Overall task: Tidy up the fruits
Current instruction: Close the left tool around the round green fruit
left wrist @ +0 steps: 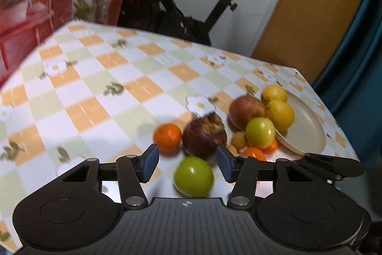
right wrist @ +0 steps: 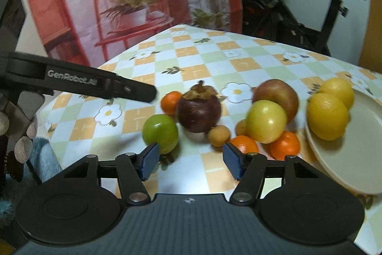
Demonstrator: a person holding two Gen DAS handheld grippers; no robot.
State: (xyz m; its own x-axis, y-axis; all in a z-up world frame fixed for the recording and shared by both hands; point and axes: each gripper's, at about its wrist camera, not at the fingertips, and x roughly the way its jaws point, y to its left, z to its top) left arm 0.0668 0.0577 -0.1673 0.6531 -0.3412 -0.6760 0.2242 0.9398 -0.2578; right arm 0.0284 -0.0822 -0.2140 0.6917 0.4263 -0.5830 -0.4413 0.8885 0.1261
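Note:
Fruit lies grouped on the checked tablecloth. A green apple (left wrist: 193, 176) (right wrist: 160, 133) sits nearest, with a dark mangosteen (left wrist: 204, 134) (right wrist: 199, 111) and a small orange (left wrist: 167, 137) (right wrist: 171, 102) behind it. A red apple (left wrist: 247, 111) (right wrist: 277, 95), a yellow-green apple (left wrist: 260, 132) (right wrist: 266, 121), more oranges (right wrist: 285, 145) and a small tan fruit (right wrist: 219, 135) lie beside a beige plate (left wrist: 303, 133) (right wrist: 353, 154) holding two lemons (left wrist: 280, 115) (right wrist: 327, 116). My left gripper (left wrist: 188, 164) is open above the green apple. My right gripper (right wrist: 189, 160) is open and empty in front of the fruit.
The left gripper's body (right wrist: 81, 83) reaches in from the left in the right wrist view. An exercise bike (left wrist: 191, 4) stands behind the table. A red patterned backdrop (right wrist: 119, 4) hangs at the far left. The table's edges drop off left and right.

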